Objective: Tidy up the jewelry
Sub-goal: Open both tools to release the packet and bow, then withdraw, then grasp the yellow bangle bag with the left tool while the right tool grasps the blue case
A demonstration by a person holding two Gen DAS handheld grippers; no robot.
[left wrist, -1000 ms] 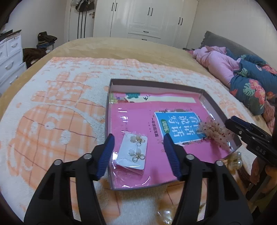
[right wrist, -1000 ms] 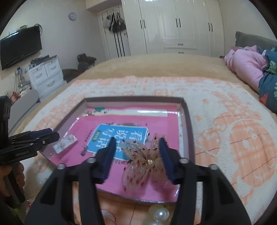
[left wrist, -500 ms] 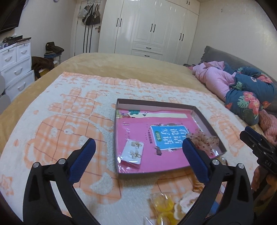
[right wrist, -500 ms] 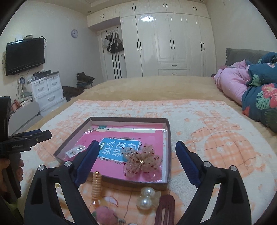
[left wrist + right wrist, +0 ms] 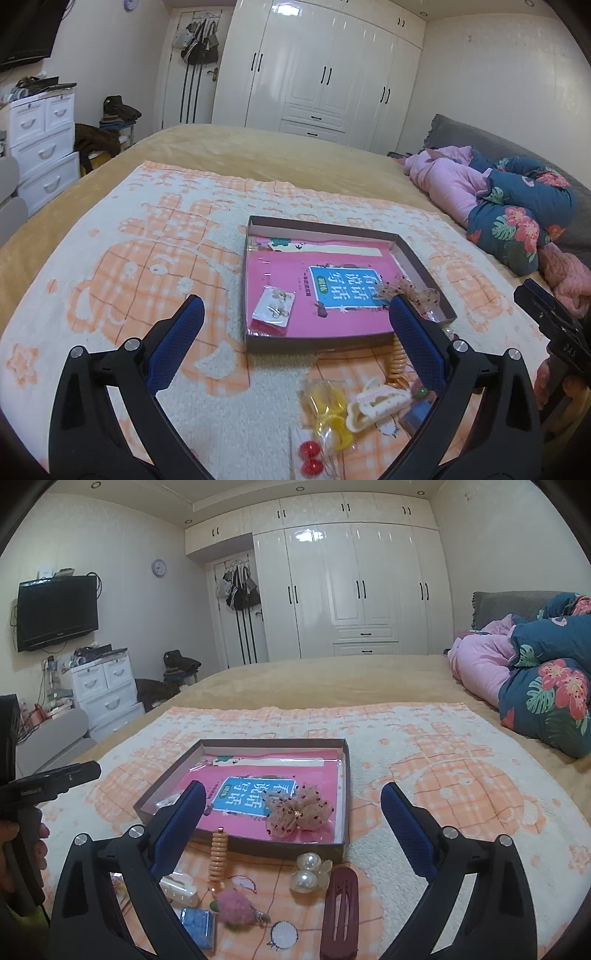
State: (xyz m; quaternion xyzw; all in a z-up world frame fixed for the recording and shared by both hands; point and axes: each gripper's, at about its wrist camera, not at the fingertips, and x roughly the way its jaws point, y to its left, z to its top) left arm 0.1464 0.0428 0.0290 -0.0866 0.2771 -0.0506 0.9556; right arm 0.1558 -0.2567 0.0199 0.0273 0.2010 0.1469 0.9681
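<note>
Left gripper [image 5: 295, 325]: you are holding it wide apart, gripping nothing, hovering over the blanket's near edge in front of the tray.
Right gripper [image 5: 293, 805]: you are holding it spread wide too, nothing between the fingers, above the loose pieces by the tray's near wall.
Tray [image 5: 242, 843]: it is sitting flat in the middle of the blanket [image 5: 155, 266], lined with a pink sheet carrying a blue label.
Earring card [image 5: 273, 307]: it is lying inside the tray at its near left corner (two gold-toned pairs showing in the left view).
Mesh bow [image 5: 298, 811]: it is resting inside the tray toward the near right corner, partly over the blue label.
Pearl clip [image 5: 308, 871]: it is lying on the blanket just outside the tray's near wall.
Maroon hair clip [image 5: 340, 912]: it is lying just beside the pearl clip, nearer the blanket's near edge.
Spiral hair tie [image 5: 218, 856]: it is leaning against the tray's near wall, outside it.
Cream claw clip [image 5: 376, 404]: it is lying on the blanket near the yellow packet [image 5: 328, 413].
Pink pom-pom [image 5: 234, 908]: it is lying beside a blue piece [image 5: 197, 925] (too small to tell what).
</note>
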